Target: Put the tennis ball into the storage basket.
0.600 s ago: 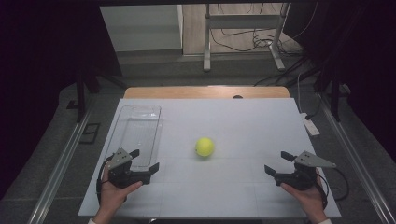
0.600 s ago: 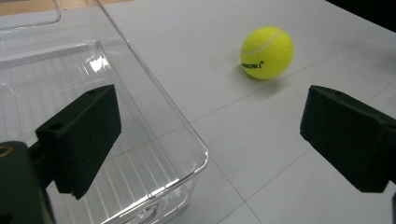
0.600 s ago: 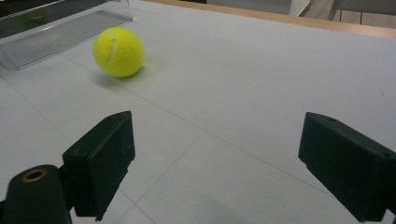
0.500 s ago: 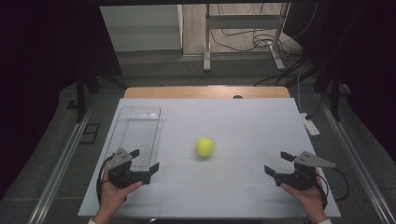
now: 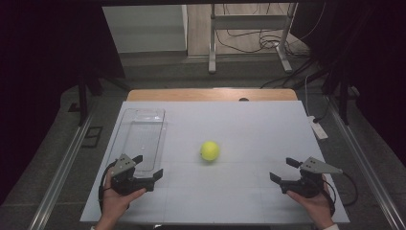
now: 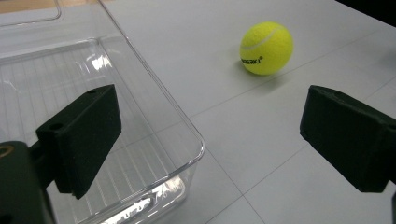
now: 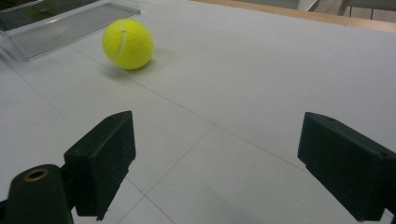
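A yellow tennis ball (image 5: 209,150) rests on the white table top (image 5: 239,129), near its middle. It lies ahead of both grippers, seen as the ball (image 6: 266,47) in the left gripper view and the ball (image 7: 128,44) in the right gripper view. A clear plastic tray (image 5: 141,136) lies at the left, empty. My left gripper (image 5: 147,166) is at the tray's near end, jaws open and empty, one jaw over the tray's corner (image 6: 187,140). My right gripper (image 5: 283,169) stands open near the front right, nothing between its jaws.
A white remote-like object (image 5: 318,129) lies at the table's right edge. A wooden strip (image 5: 210,94) borders the far edge. Beyond it stand a metal frame (image 5: 249,28) and loose cables on the floor.
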A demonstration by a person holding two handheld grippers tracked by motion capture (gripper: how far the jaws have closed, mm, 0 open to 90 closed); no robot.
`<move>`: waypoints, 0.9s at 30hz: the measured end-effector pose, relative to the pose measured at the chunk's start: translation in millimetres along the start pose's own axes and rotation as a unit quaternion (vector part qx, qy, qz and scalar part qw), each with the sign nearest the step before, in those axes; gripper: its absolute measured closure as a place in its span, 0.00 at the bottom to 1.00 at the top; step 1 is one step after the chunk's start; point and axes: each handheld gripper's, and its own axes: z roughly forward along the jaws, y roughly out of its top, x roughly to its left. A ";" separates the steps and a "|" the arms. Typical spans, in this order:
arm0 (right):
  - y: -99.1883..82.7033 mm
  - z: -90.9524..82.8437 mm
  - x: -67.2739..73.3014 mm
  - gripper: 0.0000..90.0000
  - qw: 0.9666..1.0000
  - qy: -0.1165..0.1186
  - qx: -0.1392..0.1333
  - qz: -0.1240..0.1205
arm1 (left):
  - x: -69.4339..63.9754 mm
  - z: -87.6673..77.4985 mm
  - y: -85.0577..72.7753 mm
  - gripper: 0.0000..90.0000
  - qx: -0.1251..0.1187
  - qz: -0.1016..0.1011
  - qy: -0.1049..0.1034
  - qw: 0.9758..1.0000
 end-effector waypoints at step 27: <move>-1.4 -1.5 -1.8 0.14 1.000 -0.006 0.000 0.003 | -0.2 2.8 5.5 0.07 0.005 -0.006 -0.005 1.000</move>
